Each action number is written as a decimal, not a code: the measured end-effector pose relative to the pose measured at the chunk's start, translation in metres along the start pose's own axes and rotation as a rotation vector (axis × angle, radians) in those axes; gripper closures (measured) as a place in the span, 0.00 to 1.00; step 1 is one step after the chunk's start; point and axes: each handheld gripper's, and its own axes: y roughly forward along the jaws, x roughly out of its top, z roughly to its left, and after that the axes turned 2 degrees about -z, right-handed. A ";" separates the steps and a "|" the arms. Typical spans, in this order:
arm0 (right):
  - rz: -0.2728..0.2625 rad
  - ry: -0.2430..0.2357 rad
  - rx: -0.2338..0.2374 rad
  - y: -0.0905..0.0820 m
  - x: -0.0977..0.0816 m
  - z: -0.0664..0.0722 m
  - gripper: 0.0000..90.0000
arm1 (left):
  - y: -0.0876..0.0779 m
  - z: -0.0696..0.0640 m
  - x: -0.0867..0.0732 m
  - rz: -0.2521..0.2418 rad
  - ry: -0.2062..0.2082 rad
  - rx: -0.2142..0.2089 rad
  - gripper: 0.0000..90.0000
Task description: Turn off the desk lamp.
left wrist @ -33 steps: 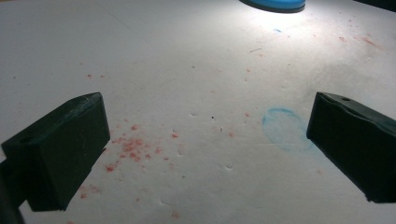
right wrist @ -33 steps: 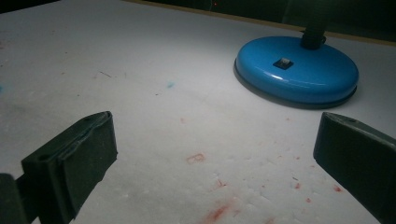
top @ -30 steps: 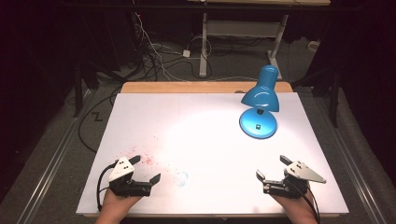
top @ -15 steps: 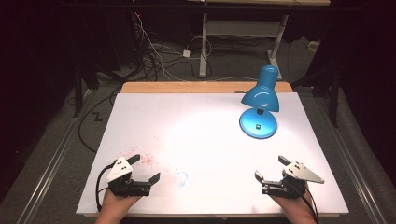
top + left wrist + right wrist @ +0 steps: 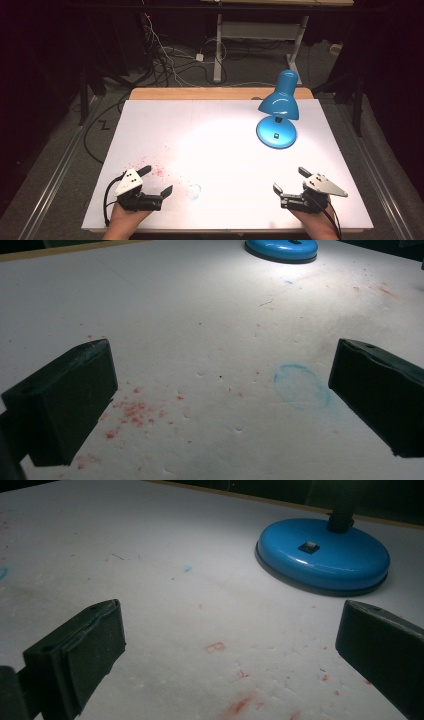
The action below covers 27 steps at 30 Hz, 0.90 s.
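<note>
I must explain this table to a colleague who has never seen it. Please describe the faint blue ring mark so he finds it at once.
Start from the white table top, lit by the blue desk lamp at its far right. Come to the near edge: the blue ring mark lies just right of the left tool. The stains beside it are scattered red specks, while this is one pale blue circle.

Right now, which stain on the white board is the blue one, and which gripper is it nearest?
The faint blue ring, just right of the left gripper. The other marks beside that gripper are scattered red specks. The right gripper sits well away from it.
</note>
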 end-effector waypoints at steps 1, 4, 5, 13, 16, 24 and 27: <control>0.000 0.002 -0.002 0.000 0.000 0.000 0.00 | 0.000 0.000 0.000 0.000 -0.003 0.000 0.00; 0.000 0.002 -0.004 0.000 0.000 0.000 0.01 | -0.001 0.000 0.000 -0.007 -0.003 -0.001 0.00; 0.001 -0.001 -0.005 0.000 0.000 0.000 0.02 | -0.001 0.000 0.000 -0.007 -0.003 -0.001 0.00; 0.015 0.004 -0.013 -0.001 -0.001 -0.001 0.10 | -0.001 0.000 0.000 -0.014 0.004 -0.006 0.00; 0.015 0.000 -0.014 -0.002 -0.001 -0.001 0.14 | -0.001 0.000 0.000 -0.012 0.007 -0.006 0.00; 0.038 0.020 -0.012 -0.001 -0.004 -0.004 0.22 | -0.002 0.001 0.000 -0.017 -0.005 -0.006 0.00; 0.039 0.015 -0.007 0.000 -0.004 -0.005 0.29 | -0.002 0.001 0.000 -0.016 -0.003 -0.006 0.00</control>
